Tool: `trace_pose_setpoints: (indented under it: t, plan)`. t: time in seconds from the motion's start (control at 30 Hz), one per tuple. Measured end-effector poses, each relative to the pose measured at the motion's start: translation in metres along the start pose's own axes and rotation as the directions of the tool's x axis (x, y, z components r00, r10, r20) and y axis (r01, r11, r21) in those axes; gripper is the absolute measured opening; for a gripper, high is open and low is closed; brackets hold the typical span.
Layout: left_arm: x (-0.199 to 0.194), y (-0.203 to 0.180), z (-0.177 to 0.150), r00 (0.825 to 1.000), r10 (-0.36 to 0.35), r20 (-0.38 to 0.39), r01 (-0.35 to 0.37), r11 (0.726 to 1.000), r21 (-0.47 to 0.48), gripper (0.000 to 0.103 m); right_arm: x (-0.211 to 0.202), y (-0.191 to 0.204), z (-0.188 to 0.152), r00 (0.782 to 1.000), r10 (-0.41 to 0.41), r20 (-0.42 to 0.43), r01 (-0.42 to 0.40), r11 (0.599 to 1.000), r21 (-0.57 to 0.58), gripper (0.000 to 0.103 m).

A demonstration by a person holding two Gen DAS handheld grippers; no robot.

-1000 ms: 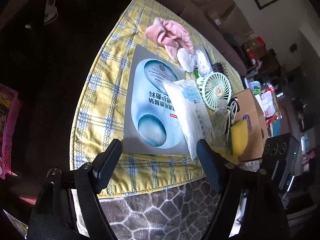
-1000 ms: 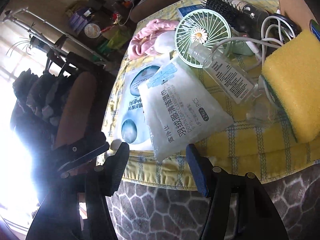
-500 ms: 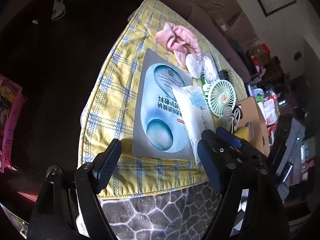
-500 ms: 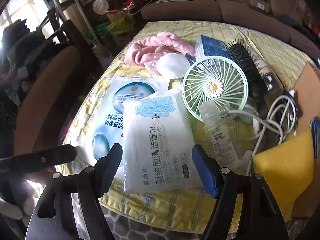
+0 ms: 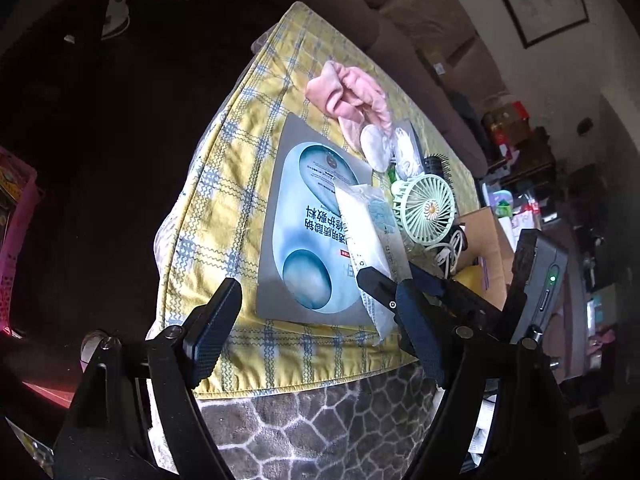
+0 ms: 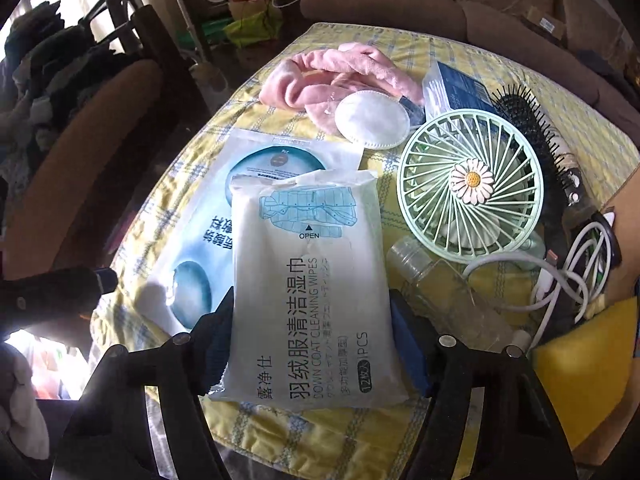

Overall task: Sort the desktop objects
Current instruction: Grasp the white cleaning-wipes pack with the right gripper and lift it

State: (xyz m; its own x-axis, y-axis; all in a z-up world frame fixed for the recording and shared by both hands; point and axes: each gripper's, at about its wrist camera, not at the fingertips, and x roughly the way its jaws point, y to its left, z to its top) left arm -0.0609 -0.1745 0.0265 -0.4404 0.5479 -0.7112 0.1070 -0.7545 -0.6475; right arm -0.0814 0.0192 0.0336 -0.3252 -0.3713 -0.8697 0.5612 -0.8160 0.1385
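Observation:
A white pack of cleaning wipes [image 6: 312, 280] lies on the yellow checked tablecloth [image 5: 224, 200], partly over a flat blue-and-grey face mask sachet [image 6: 208, 232]. My right gripper [image 6: 312, 344] points down over the pack's near end. Its jaws are closing, with the pack between them and each pad right at one long edge. The pack still lies flat. In the left wrist view the pack [image 5: 372, 240] and sachet [image 5: 308, 232] lie ahead. My left gripper [image 5: 316, 292] hangs open over the table's near edge with nothing in it, and the right gripper [image 5: 388, 276] sits just beside its right finger.
Right of the pack are a green fan [image 6: 470, 184], a clear bottle [image 6: 448, 292], a white cable [image 6: 560, 276], a black hairbrush [image 6: 536, 132] and a yellow sponge [image 6: 592, 364]. Behind lie a pink cloth [image 6: 332, 72], a cotton pad [image 6: 372, 118] and a blue box [image 6: 460, 88]. A cardboard box [image 5: 486, 240] stands at right.
My right gripper rolled level and moved in over the wipes pack, so its fingers now straddle it. It has come into the left wrist view. The left gripper stayed put.

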Motion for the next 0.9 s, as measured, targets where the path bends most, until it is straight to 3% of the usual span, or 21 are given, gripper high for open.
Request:
trace_pose_setpoints:
  t: [0.33,0.47,0.73,0.9]
  plan:
    - [0.012,-0.005,-0.005,0.997,0.075,-0.021,-0.074,0.996,0.041,0.077,-0.080,-0.026,-0.033,0.984,0.143,0.108,-0.158,0.976,0.150,0.071]
    - [0.020,-0.005,-0.007,0.994,0.106,-0.032,-0.104,0.993,0.053,0.077,-0.123,-0.044,-0.051,0.981,0.127,0.149,-0.152,0.974,0.170,0.071]
    - [0.020,-0.004,-0.005,0.994,0.102,-0.026,-0.101,0.994,0.044,0.077,-0.195,-0.087,-0.076,0.971,0.055,0.233,-0.107,0.970,0.217,0.071]
    - [0.022,-0.004,-0.004,0.998,0.042,-0.045,-0.041,0.999,0.029,0.073,-0.194,-0.087,-0.084,0.976,0.073,0.207,-0.114,0.975,0.193,0.072]
